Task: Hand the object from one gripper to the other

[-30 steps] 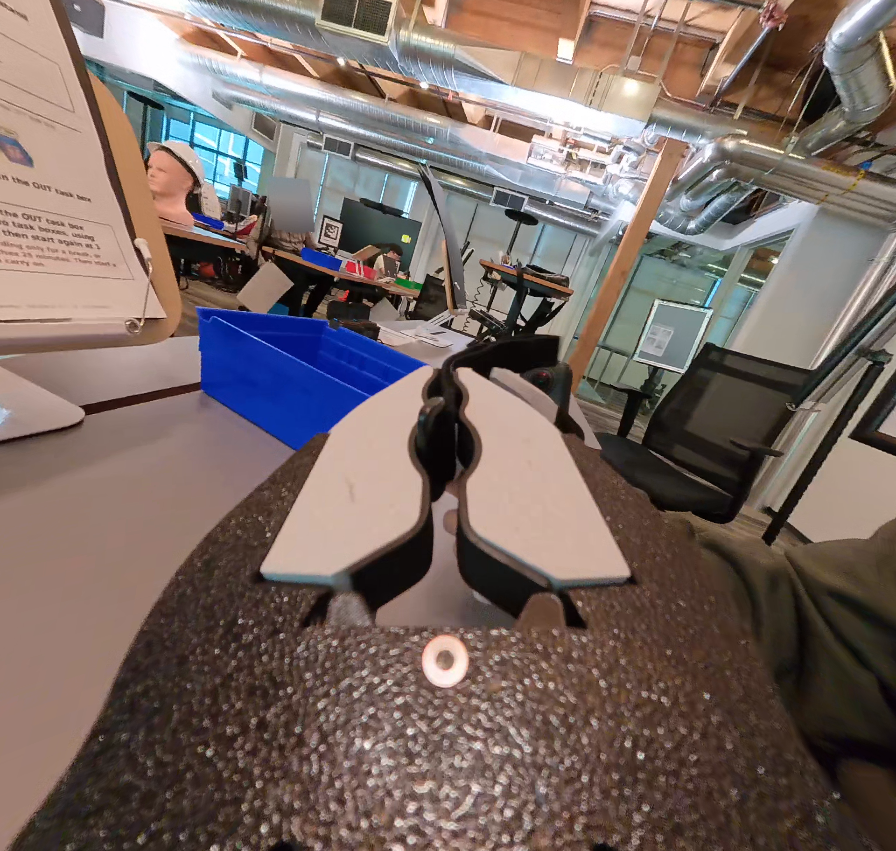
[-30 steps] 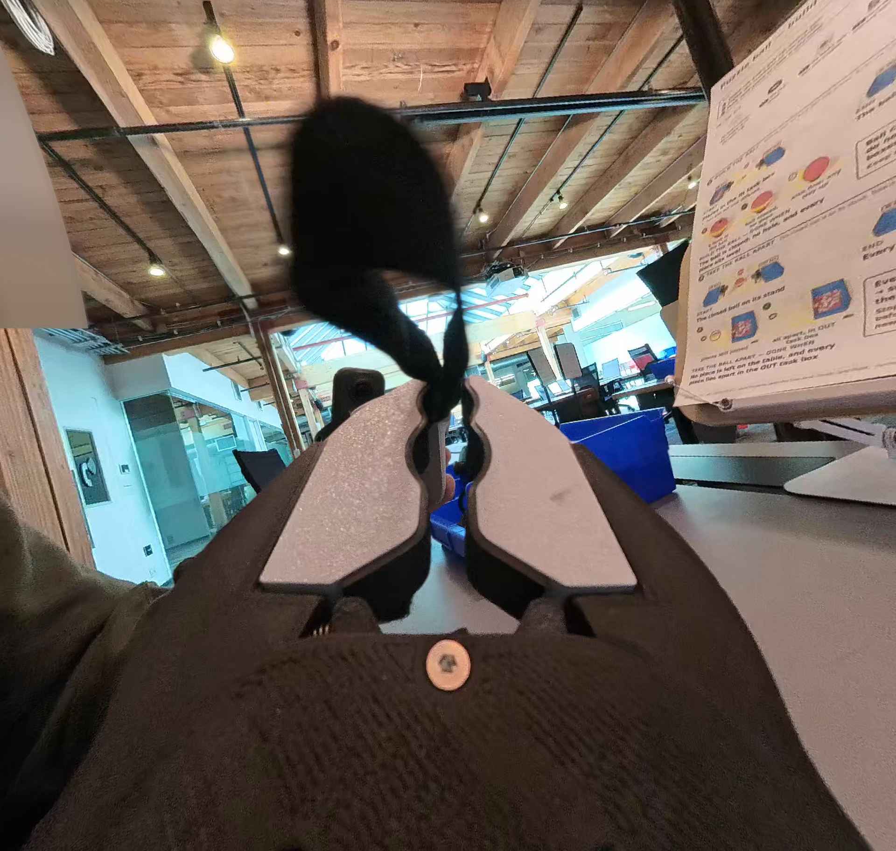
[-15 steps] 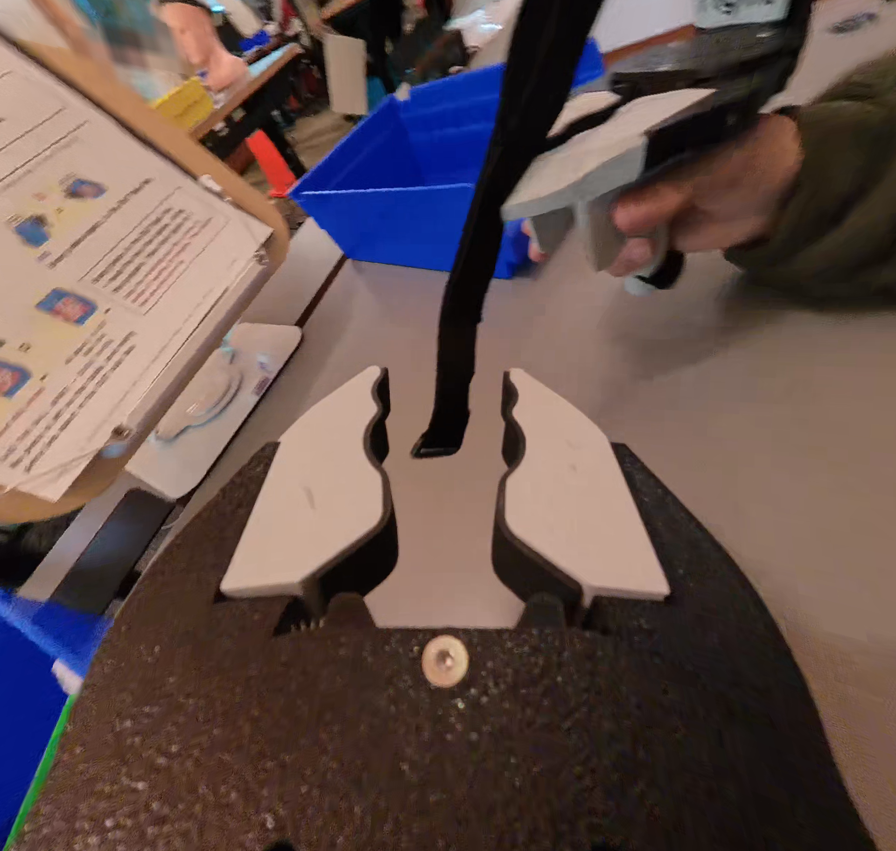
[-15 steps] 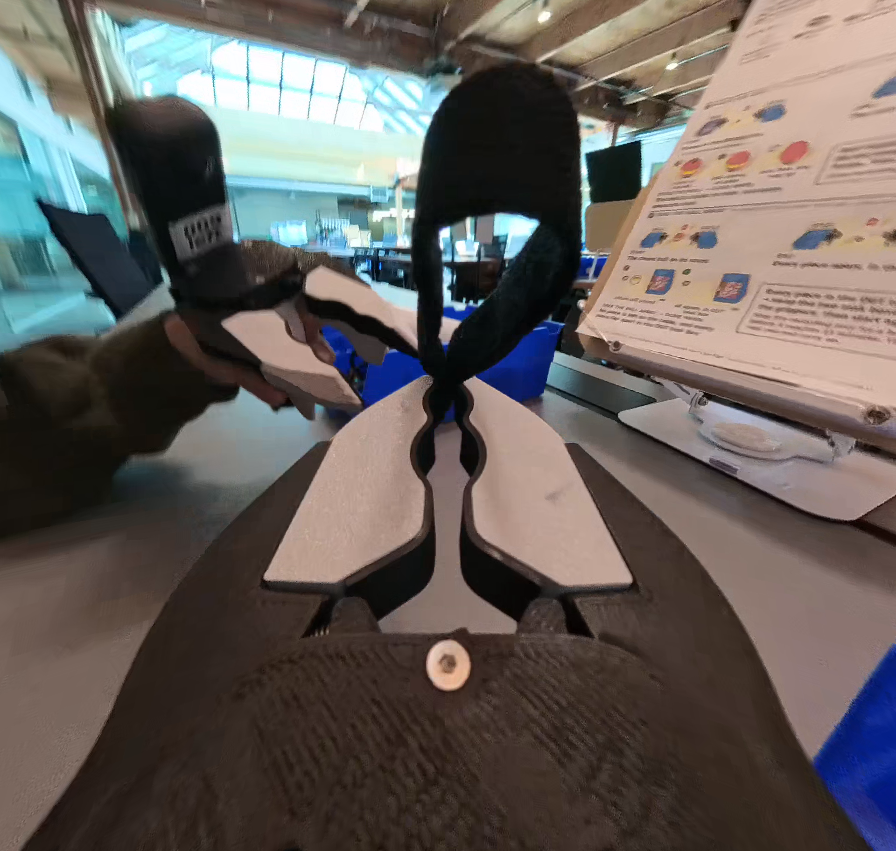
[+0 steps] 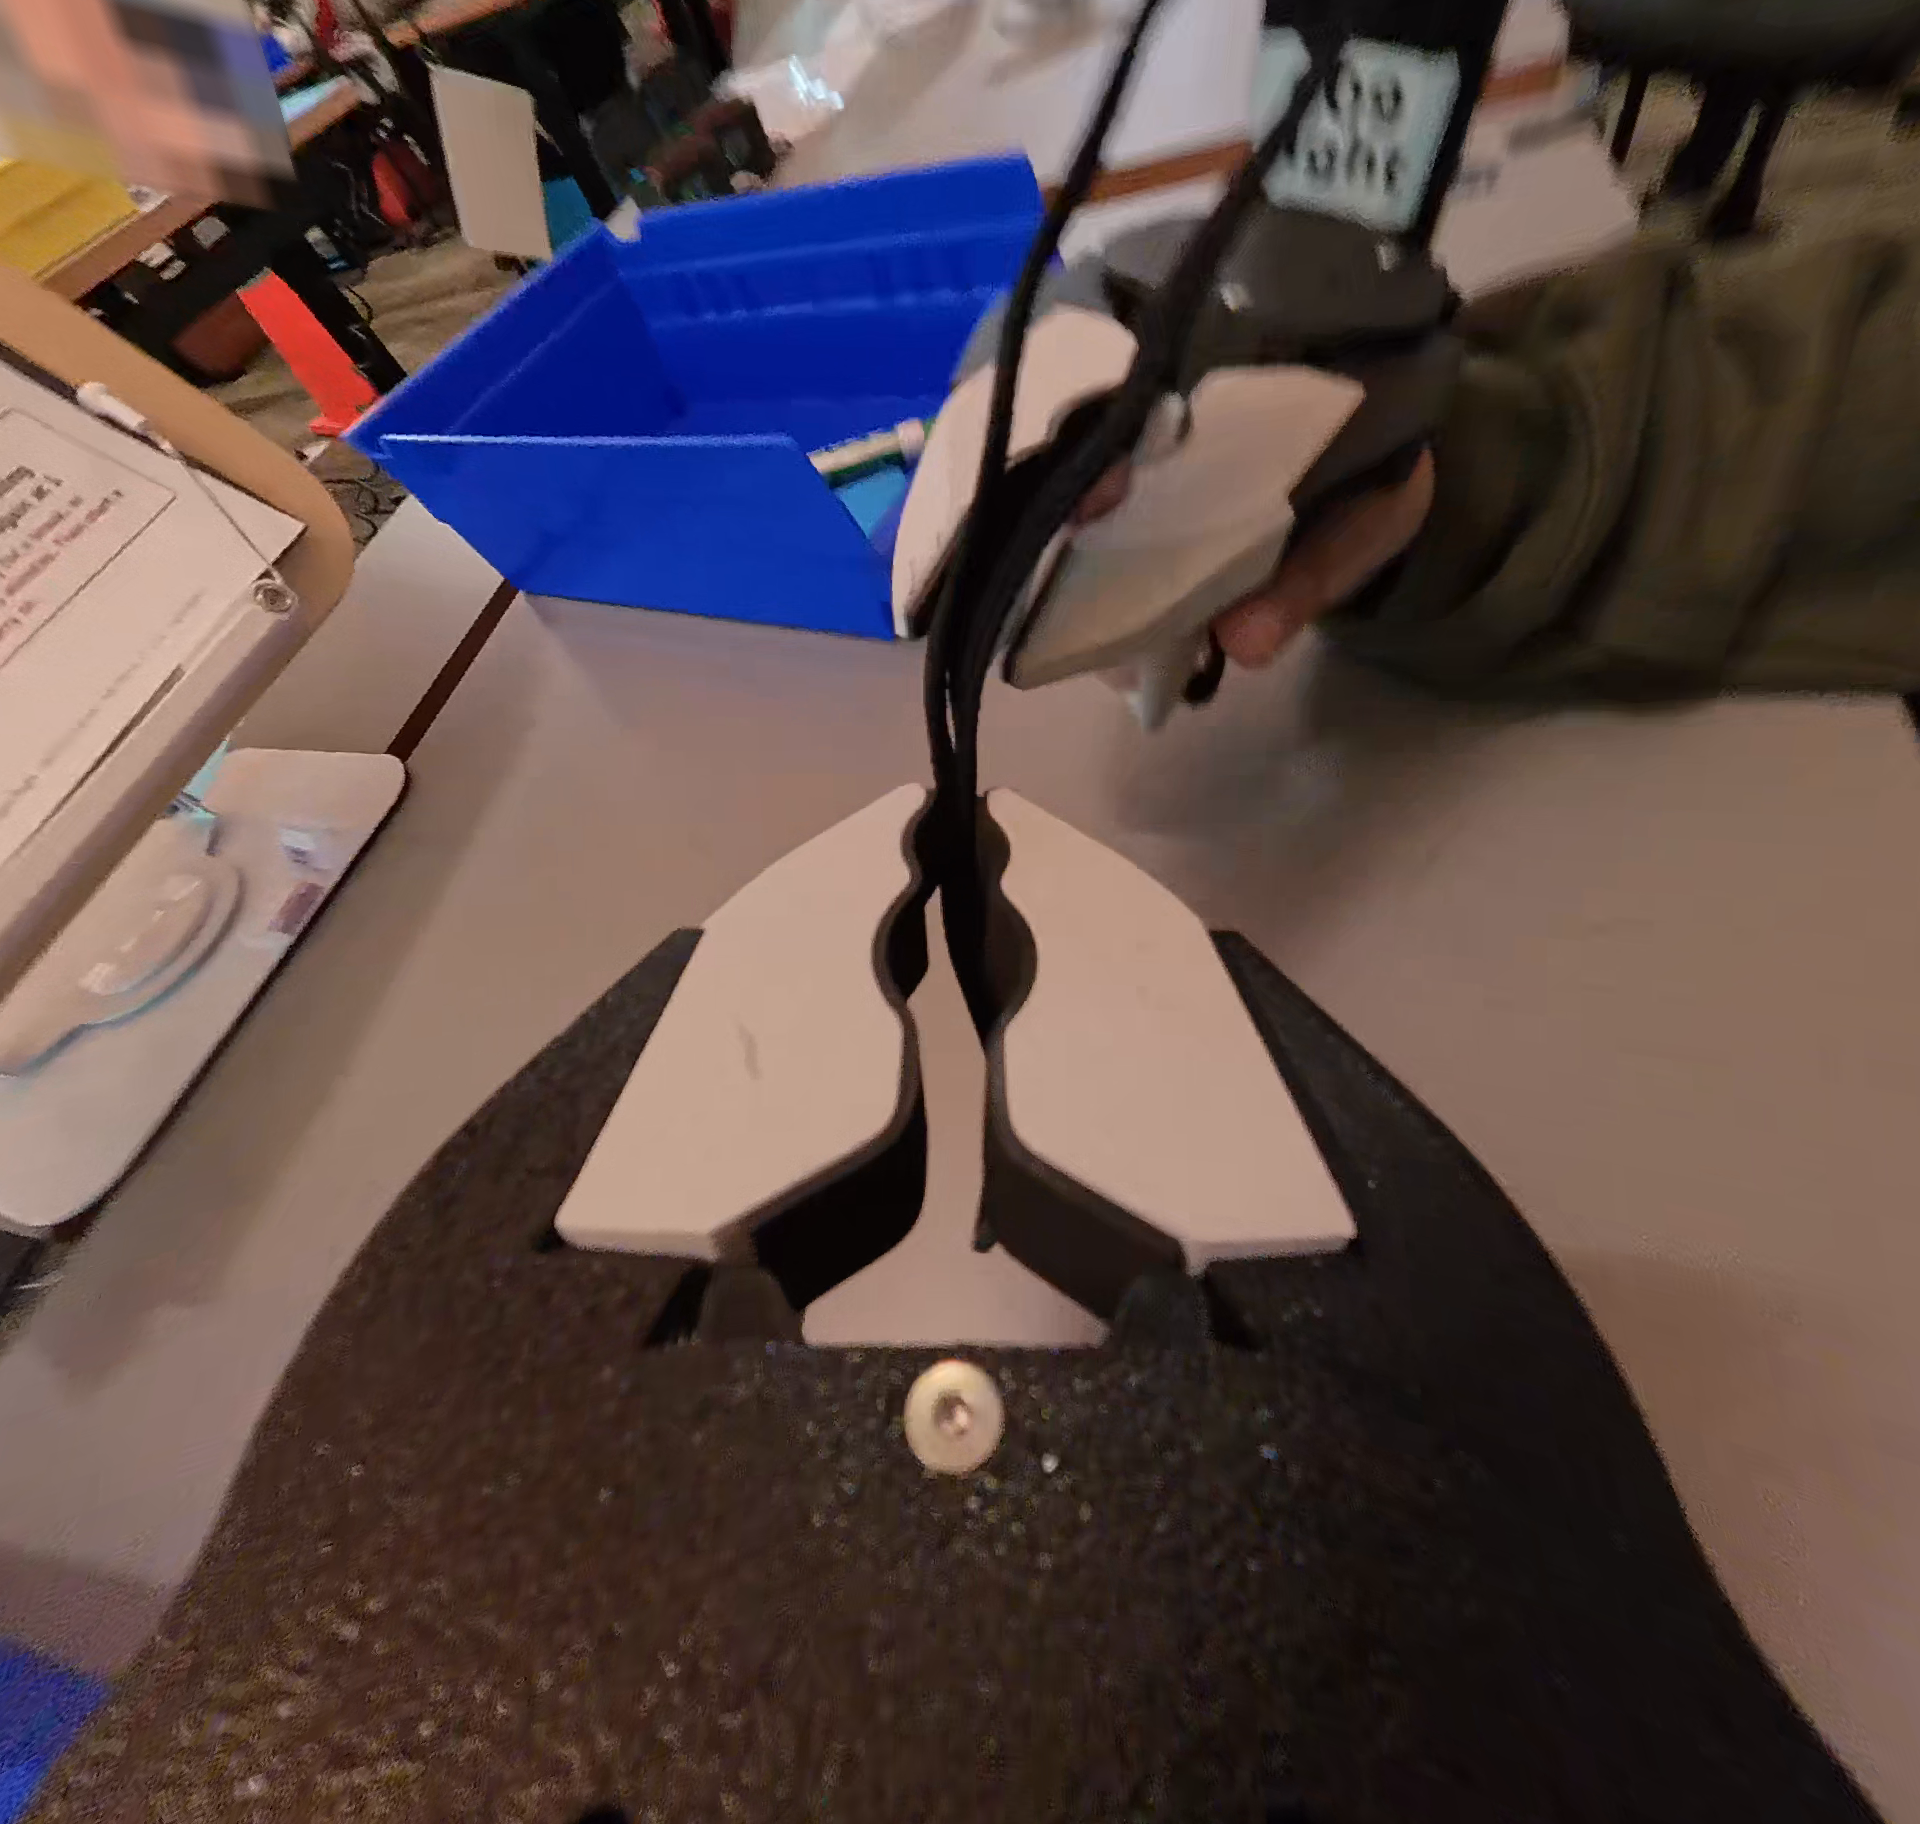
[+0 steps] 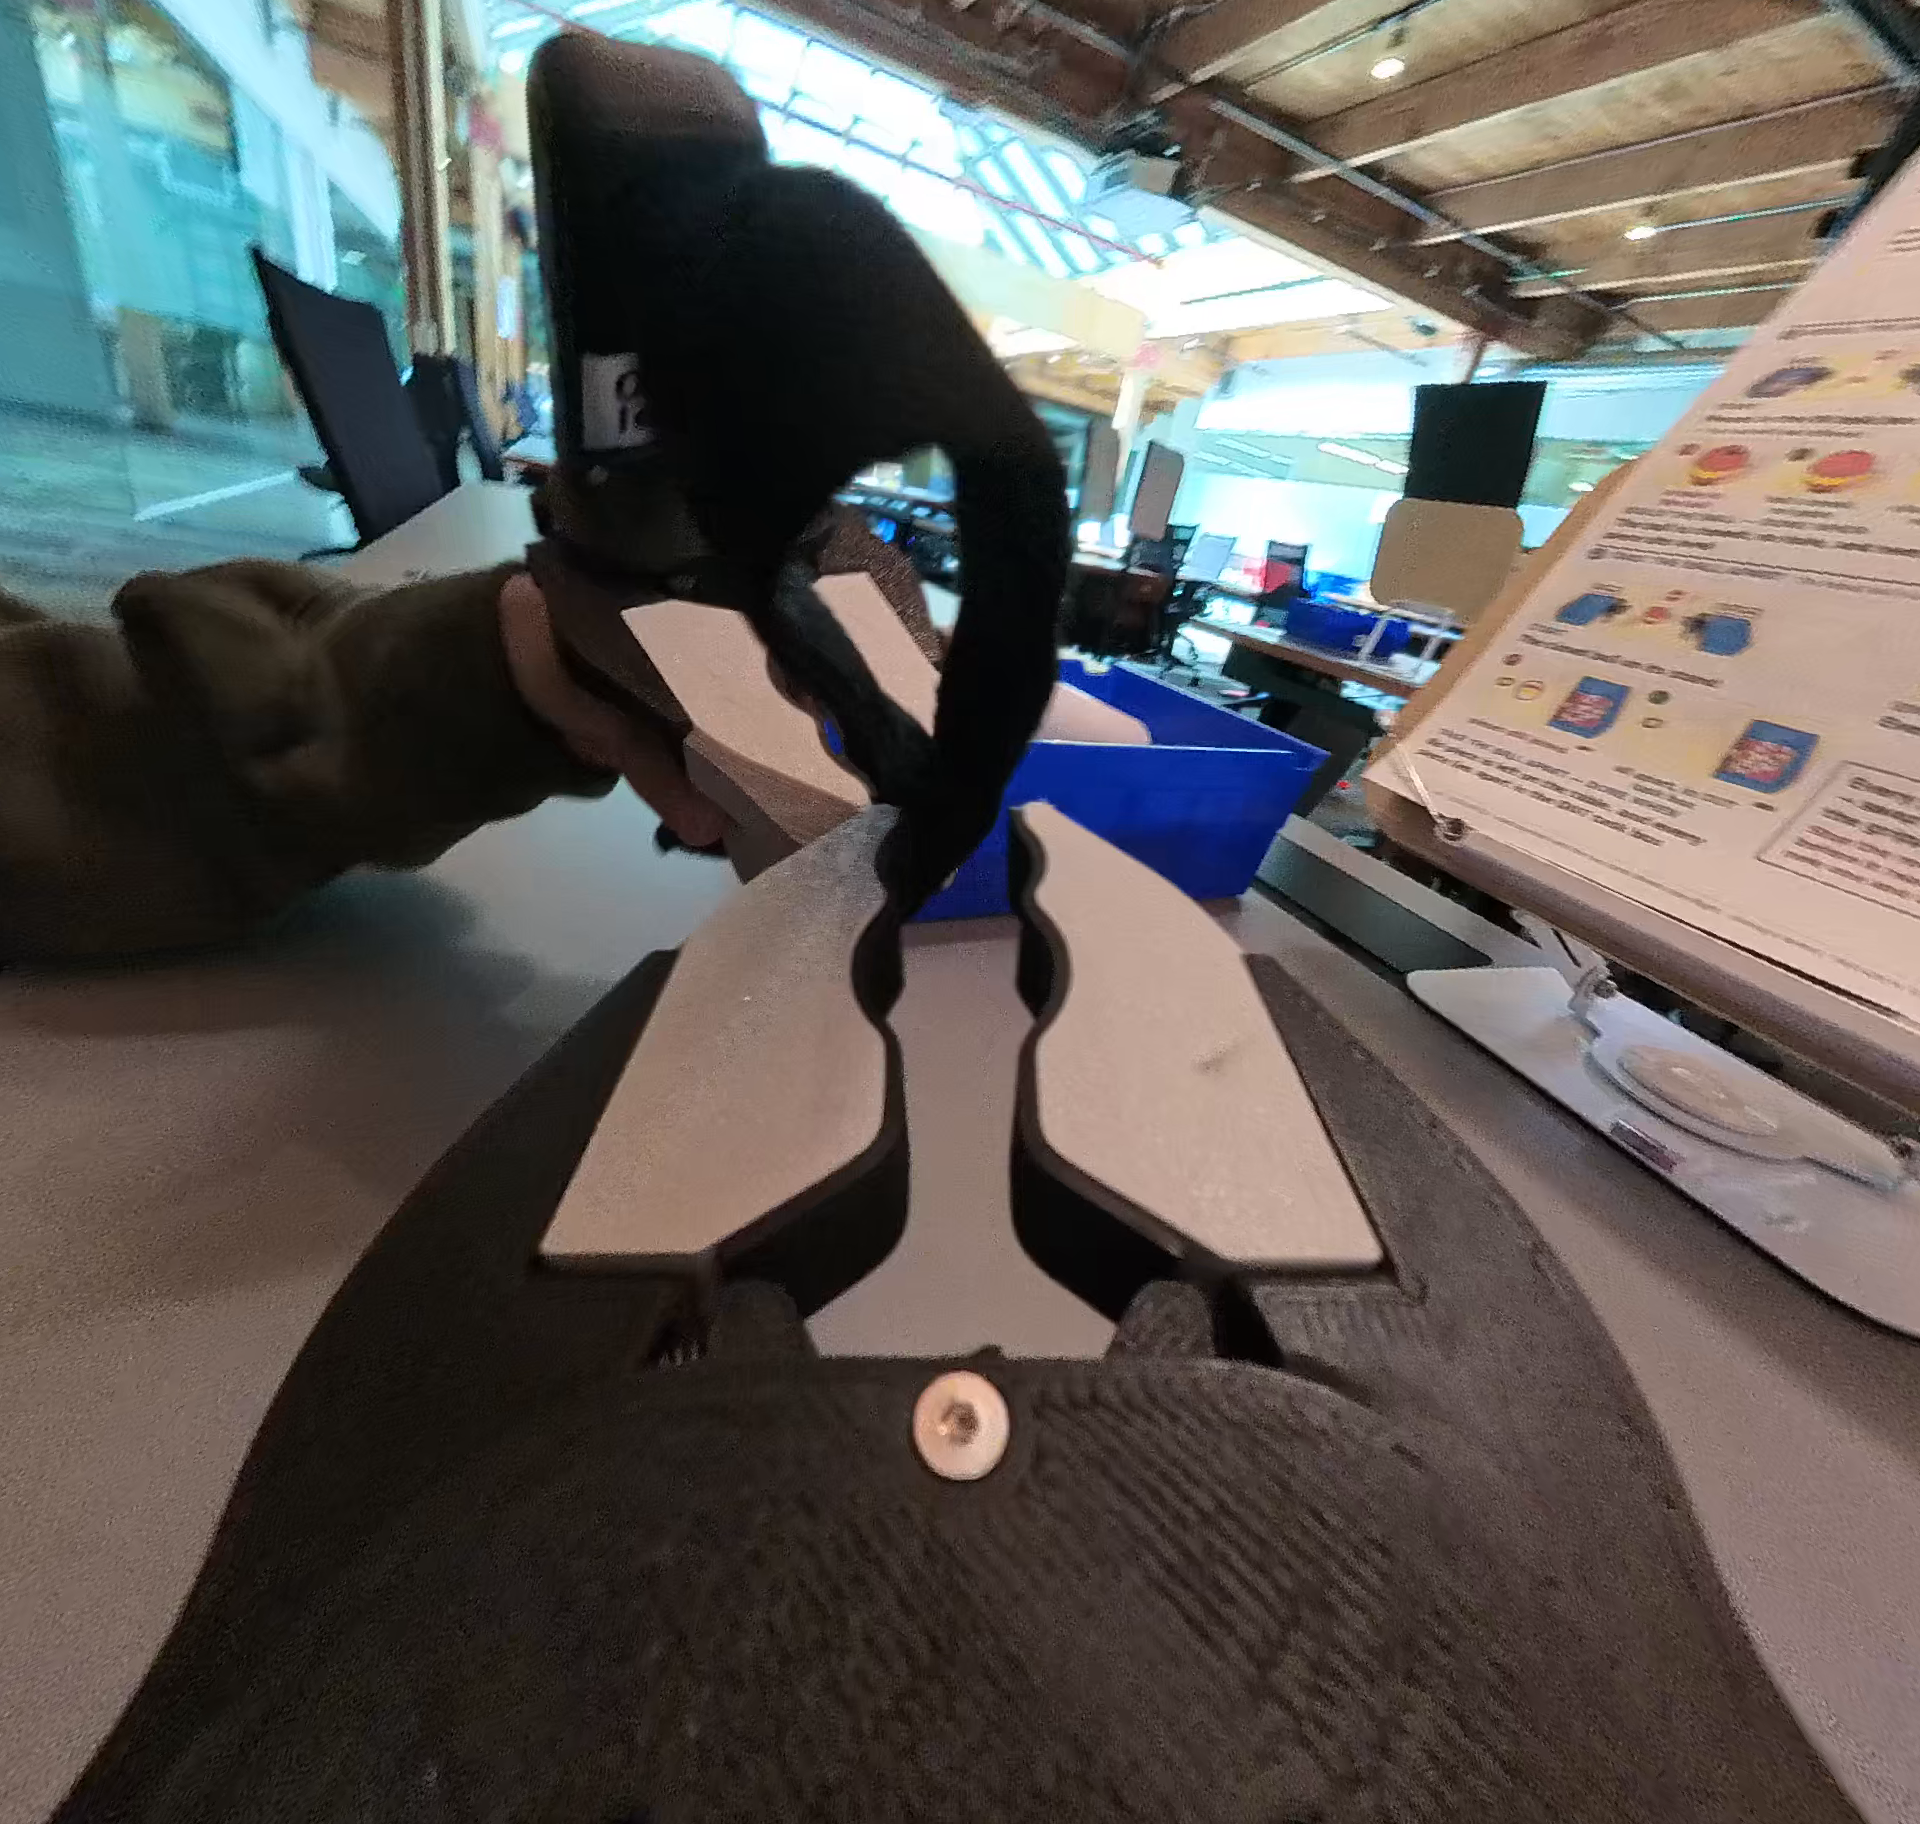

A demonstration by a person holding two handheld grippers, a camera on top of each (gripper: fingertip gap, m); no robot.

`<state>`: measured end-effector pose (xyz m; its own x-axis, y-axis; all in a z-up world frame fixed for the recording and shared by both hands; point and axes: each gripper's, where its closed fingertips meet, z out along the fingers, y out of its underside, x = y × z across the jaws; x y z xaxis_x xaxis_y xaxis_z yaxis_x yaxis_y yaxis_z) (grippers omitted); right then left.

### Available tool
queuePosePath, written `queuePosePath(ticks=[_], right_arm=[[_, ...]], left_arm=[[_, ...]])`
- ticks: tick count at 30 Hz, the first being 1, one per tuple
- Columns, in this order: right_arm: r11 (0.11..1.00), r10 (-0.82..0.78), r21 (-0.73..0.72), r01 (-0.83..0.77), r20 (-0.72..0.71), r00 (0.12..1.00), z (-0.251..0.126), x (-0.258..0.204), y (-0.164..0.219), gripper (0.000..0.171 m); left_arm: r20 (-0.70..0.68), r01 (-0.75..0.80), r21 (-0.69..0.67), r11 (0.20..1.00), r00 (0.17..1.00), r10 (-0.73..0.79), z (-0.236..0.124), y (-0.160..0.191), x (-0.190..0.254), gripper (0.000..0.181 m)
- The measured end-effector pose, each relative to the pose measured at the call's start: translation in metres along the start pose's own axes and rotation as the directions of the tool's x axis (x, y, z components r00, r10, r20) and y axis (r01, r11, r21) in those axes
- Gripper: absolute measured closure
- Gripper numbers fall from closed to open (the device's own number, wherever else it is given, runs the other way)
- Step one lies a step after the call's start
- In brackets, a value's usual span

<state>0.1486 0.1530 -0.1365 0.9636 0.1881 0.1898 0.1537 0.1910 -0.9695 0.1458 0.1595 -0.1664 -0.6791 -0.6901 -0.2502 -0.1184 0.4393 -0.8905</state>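
A black fabric band (image 5: 951, 735) hangs in a loop between the two grippers above the grey table (image 5: 1507, 1047). My left gripper (image 5: 956, 808) is shut on the band's lower end, which runs down between its fingers. My right gripper (image 6: 956, 829) is open, and the band (image 6: 997, 569) only touches the tip of its left finger. In the left wrist view the right gripper (image 5: 1081, 507) sits just beyond, with the band passing between its parted fingers. In the right wrist view the left gripper (image 6: 831, 725) is close ahead on the left, holding the band.
A blue bin (image 5: 665, 444) stands behind the grippers and also shows in the right wrist view (image 6: 1143, 798). An instruction sheet on a tilted stand (image 5: 94, 569) with a white base (image 5: 156, 943) is at the left, and shows in the right wrist view (image 6: 1714, 683). An olive sleeve (image 5: 1662, 486) reaches in. The grippers are tip to tip, or close to it.
My left gripper has closed on the band that hung between its open fingers. My right gripper, shut on the band before, has opened. The two grippers have come closer together.
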Motion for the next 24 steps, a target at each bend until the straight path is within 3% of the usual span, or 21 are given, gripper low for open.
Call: queuePosePath(ticks=[2,4,7,9,15,19,24], right_arm=[[0.998,0.051,0.023,-0.051,-0.027,0.998,0.000,0.006,-0.001,0.143],[0.992,0.125,0.037,-0.123,-0.033,0.992,0.002,0.008,-0.001,0.135],[0.981,0.190,0.031,-0.190,0.005,0.982,0.009,0.001,0.005,0.136],[0.984,0.179,0.019,-0.179,0.009,0.984,0.013,-0.003,0.008,0.147],[0.990,0.143,-0.012,-0.143,0.031,0.989,0.015,-0.009,0.012,0.166],[0.992,0.128,-0.019,-0.128,0.010,0.992,0.014,-0.004,0.011,0.168],[0.977,0.148,0.181,-0.112,-0.200,0.968,-0.016,0.038,-0.027,0.168]], left_arm=[[0.011,0.121,0.121,0.985,0.992,-0.123,-0.002,-0.012,-0.009,0.176],[-0.010,0.274,0.293,0.916,0.959,-0.284,-0.007,-0.029,-0.020,0.176],[-0.146,0.430,0.492,0.757,0.898,-0.415,-0.015,-0.050,-0.024,0.177],[-0.179,0.469,0.526,0.709,0.876,-0.447,-0.014,-0.052,-0.025,0.176],[-0.211,0.488,0.543,0.683,0.867,-0.452,-0.008,-0.051,-0.021,0.176],[-0.235,0.506,0.542,0.671,0.858,-0.458,-0.011,-0.053,-0.021,0.174],[-0.130,0.381,0.506,0.774,0.921,-0.368,-0.009,-0.051,-0.017,0.163]])
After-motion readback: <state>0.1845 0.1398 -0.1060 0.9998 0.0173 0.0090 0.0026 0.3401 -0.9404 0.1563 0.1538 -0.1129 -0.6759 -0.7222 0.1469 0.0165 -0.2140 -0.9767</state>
